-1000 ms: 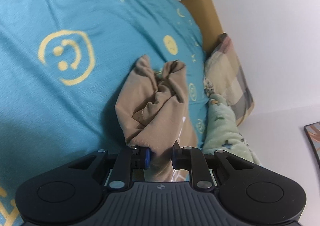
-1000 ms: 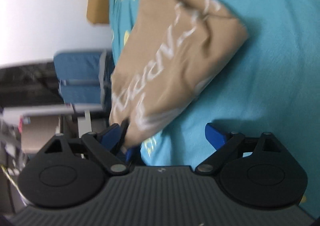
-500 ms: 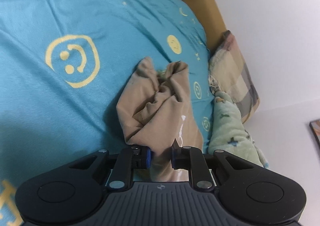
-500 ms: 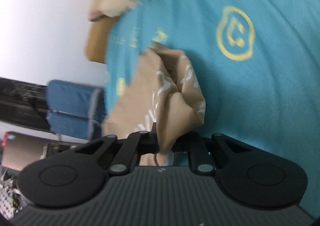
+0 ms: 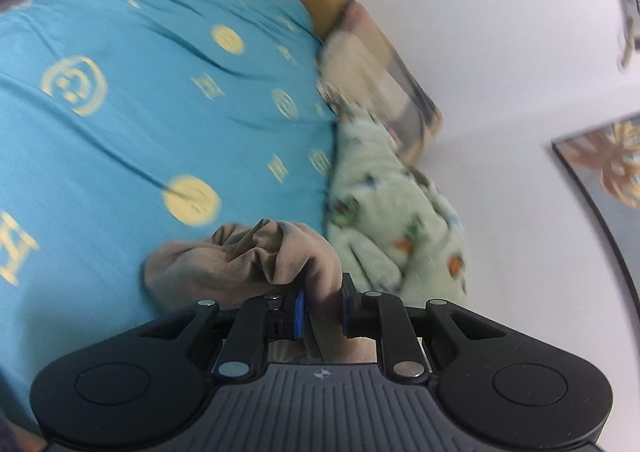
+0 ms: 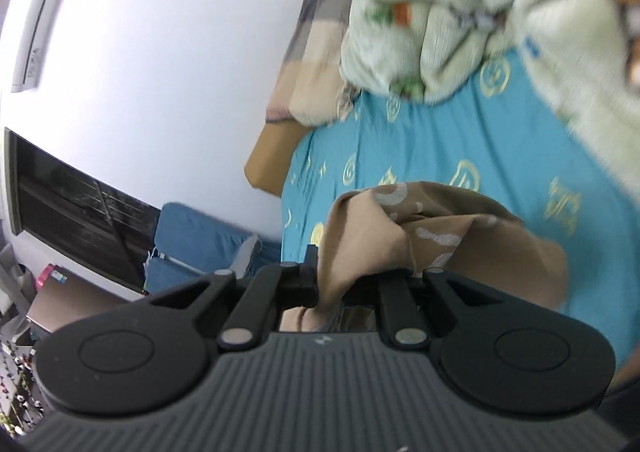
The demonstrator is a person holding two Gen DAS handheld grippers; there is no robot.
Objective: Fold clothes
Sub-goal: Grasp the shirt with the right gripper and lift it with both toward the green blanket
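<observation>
Both grippers are pinching the same tan garment: your left gripper has narrowed on a bunched fold at the lower centre of its frame, and your right gripper is clamped on another part, printed side showing. The cloth is crumpled, gathered low over the teal bedsheet, with no flat panels or straight creases to see. The green fleece blanket sits heaped at the right. Folding looks far from finished; spreading it flat remains.
</observation>
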